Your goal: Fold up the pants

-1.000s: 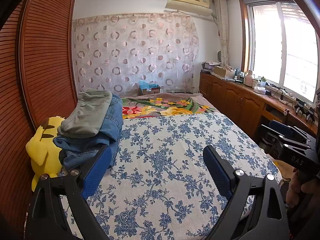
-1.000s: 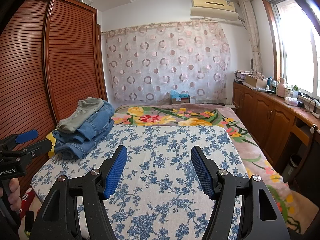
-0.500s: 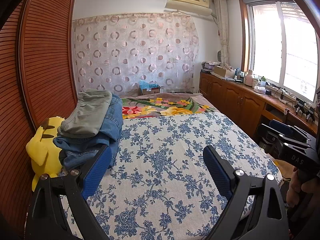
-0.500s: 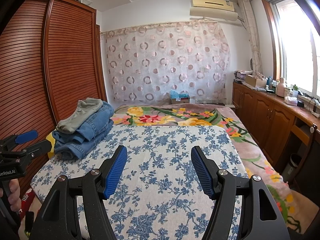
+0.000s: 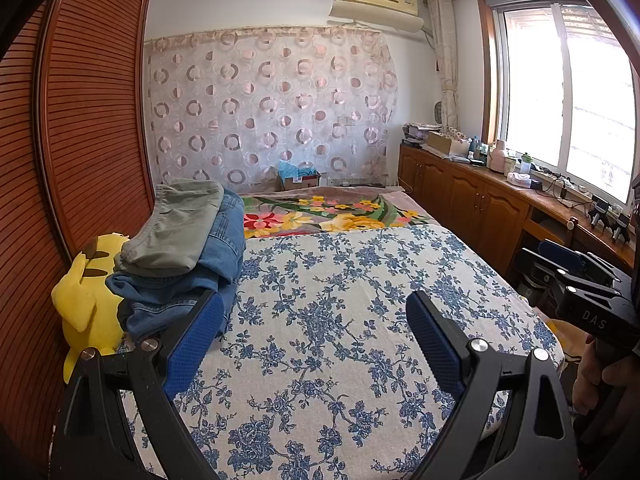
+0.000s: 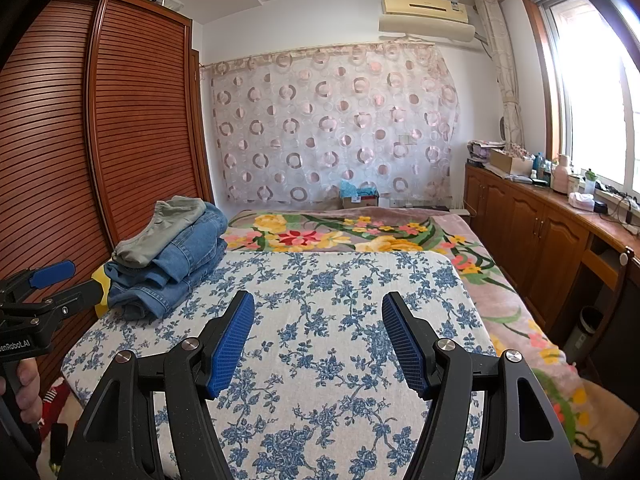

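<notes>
hovering with left gripper and right gripper gaping, gripping nothing; folded pants stacking at frame left on floral bedspread; seemingly finishing.

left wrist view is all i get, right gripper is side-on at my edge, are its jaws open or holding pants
Observer: Open. In its own view the right gripper has only the blue-flowered bedcover showing between its jaws.
Operator: whats along the bed's right side
Observer: The flowered blanket runs down that whole side, beside the bedcover.
Operator: below the near left corner
Observer: Something red-and-white striped, too little showing to name.
</notes>
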### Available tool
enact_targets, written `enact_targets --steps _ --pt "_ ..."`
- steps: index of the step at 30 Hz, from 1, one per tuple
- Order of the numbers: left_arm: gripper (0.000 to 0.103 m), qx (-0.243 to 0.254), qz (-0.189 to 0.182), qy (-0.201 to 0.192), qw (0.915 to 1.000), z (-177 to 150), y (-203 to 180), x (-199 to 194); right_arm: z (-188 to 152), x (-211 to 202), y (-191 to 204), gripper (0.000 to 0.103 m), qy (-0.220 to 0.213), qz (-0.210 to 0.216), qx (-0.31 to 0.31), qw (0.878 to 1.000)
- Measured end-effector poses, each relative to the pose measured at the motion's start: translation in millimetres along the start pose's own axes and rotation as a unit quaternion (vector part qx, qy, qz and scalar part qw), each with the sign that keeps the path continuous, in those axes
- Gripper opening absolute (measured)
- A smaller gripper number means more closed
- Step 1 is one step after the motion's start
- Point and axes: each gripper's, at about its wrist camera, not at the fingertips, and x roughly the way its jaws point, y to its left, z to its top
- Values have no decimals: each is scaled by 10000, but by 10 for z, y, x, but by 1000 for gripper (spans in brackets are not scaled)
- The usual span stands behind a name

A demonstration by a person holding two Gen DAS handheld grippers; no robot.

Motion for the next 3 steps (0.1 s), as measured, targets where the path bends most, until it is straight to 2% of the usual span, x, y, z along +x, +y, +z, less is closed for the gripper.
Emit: enact_targets --steps 3 --pt "93 -1 -1 -2 10000 0 -1 0 0 0 0 68 1 0 1 10000"
